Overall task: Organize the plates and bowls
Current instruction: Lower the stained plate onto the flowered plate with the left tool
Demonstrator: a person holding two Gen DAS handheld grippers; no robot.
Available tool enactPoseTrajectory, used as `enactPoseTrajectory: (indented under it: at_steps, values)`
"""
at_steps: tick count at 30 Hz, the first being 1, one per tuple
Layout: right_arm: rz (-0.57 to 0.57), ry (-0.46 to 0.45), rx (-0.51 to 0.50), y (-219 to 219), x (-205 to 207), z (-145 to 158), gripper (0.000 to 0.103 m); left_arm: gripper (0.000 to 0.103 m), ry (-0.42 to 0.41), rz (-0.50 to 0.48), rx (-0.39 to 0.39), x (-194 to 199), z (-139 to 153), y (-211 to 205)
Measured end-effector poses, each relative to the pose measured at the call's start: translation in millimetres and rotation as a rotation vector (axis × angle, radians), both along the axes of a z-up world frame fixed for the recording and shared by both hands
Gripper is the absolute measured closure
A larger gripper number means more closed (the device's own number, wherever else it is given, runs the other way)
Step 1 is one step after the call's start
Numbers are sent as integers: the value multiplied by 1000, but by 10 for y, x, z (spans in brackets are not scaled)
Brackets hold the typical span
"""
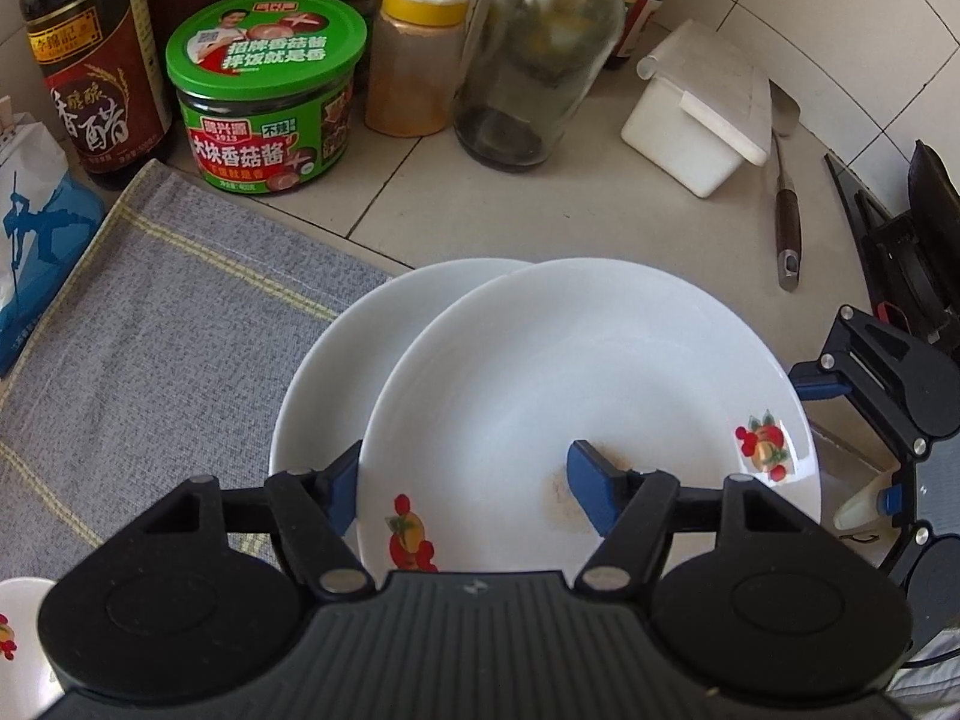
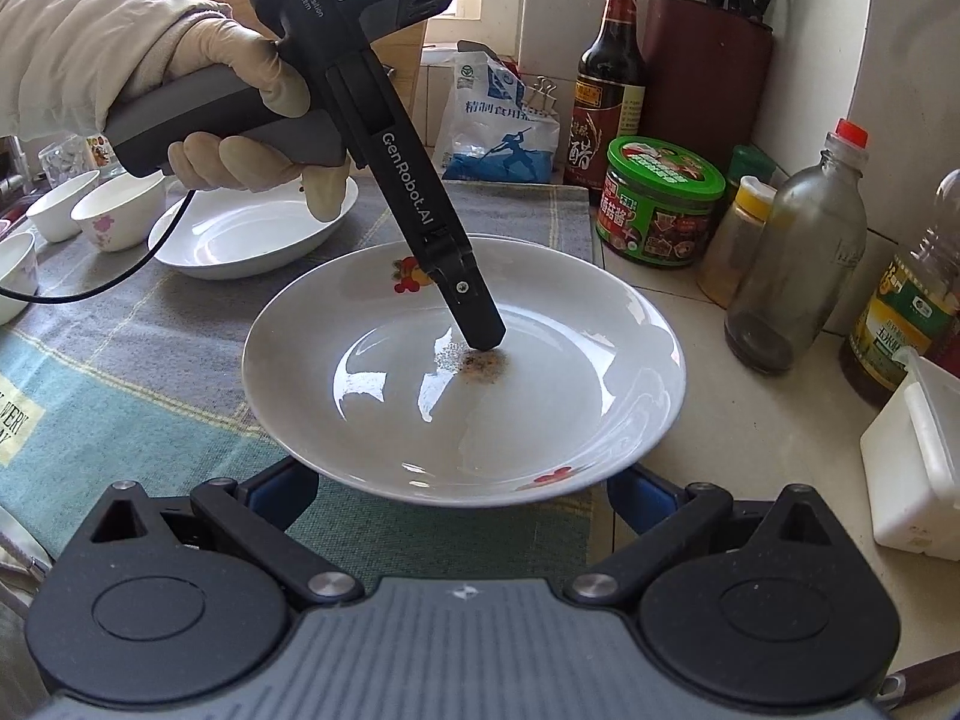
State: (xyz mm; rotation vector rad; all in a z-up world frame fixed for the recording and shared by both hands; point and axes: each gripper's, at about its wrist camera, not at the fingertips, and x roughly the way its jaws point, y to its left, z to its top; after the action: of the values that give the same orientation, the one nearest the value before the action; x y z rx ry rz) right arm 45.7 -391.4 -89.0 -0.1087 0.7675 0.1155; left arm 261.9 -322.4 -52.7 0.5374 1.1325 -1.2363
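- The upper plate (image 1: 588, 384) is white glazed ceramic with small fruit prints. It lies partly over a second plate (image 1: 336, 372), where the grey cloth (image 1: 180, 312) meets the bare tile of the tabletop (image 1: 480, 210).
- Your left tongs (image 1: 468, 489) straddle its rim, one blue pad outside the edge and the other inside over a brownish smear. The gap is narrow, but I cannot tell whether the pads are pressing.
- Your right tongs (image 2: 462, 495) reach under the plate's near rim in the right wrist view. The plate hides their tips, so their state cannot be told.
- Expect it to be stiff, fairly heavy, slick and breakable. Take it by the rim, one pad on each face, and keep it level.
- If you lift from one side only, it will likely tip or slide on the plate below.
- A third dish (image 2: 252, 234) and small bowls (image 2: 117, 210) wait on the cloth toward its far left end.
- Along the wall edge stand a vinegar bottle (image 1: 90, 60), a green-lidded jar (image 1: 264, 96), a spice shaker (image 1: 414, 54) and a glass bottle (image 1: 540, 54). A white box (image 1: 696, 108) and a knife (image 1: 786, 216) lie to the right.
- A wide swing of the plate could knock the bottles.
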Motion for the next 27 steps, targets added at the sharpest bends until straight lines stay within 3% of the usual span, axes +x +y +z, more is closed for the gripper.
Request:
enactPoseTrajectory:
  at_steps: [27]
  values:
    - [-19, -7, 16, -8, 1, 23, 0, 25, -73, -38, 52, -64, -30, -164]
